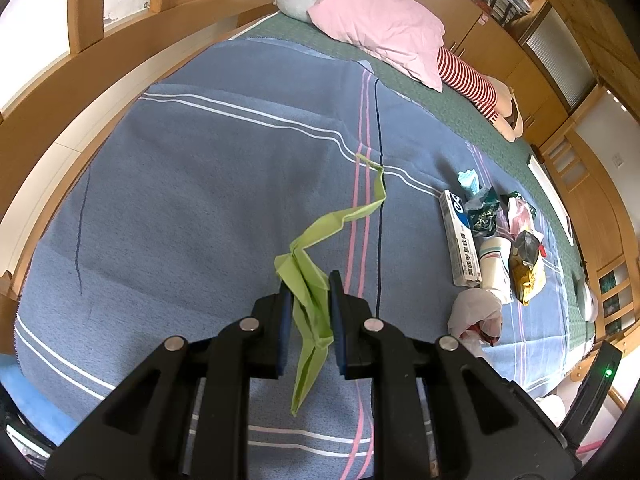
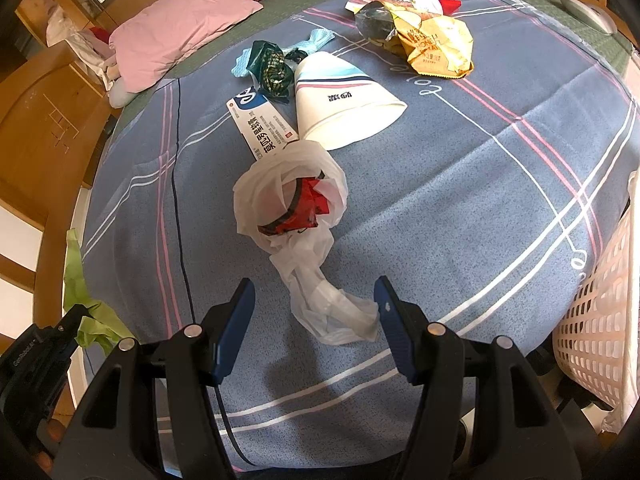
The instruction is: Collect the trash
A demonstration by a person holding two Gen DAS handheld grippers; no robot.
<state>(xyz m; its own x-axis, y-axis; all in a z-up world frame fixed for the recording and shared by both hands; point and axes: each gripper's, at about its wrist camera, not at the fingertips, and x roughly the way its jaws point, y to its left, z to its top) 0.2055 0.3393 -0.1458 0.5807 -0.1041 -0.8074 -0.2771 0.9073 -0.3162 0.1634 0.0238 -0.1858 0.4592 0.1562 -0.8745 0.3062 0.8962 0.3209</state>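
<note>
My left gripper [image 1: 310, 288] is shut on a long folded strip of green paper [image 1: 320, 228], which trails up across the blue striped blanket [image 1: 200, 184] and hangs below the pads. My right gripper [image 2: 316, 294] stands open just above the blanket. The twisted tail of a white plastic bag [image 2: 288, 200] with a red wrapper inside lies between its fingers, nearer the right pad. Beyond the bag lie a white paper cup [image 2: 344, 108], a blue-and-white box [image 2: 260, 120], a green foil wrapper [image 2: 272, 68] and a yellow snack bag [image 2: 436, 48].
A white lattice basket [image 2: 592, 340] stands at the bed's right edge. A pink pillow [image 2: 176, 28] and a striped soft toy [image 1: 468, 76] lie at the far end. A crumpled blue tissue [image 2: 316, 40] sits by the wrappers. Wooden furniture surrounds the bed.
</note>
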